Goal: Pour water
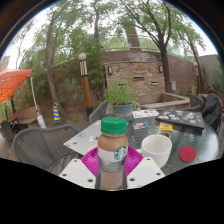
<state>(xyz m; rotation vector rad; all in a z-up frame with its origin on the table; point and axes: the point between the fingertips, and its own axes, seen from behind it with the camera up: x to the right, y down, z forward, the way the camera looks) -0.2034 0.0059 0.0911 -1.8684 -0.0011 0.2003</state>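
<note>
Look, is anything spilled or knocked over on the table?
Nothing stands out. The bottle stands upright with its cap on between the hand-held gripper fingers, the white cup sits upright beside it, and the table looks dry.

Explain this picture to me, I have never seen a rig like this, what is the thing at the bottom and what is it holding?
A person carries a handheld gripper, and the camera rides on it, looking forward along its two fingers. Those white fingers with magenta pads press on a bottle with a green-and-white label and an orange-brown cap. Just beyond, on the glass patio table, stand a white cup and a red lid; farther back are a potted plant and small clutter. Around it are metal chairs, trees and a stone structure.
</note>
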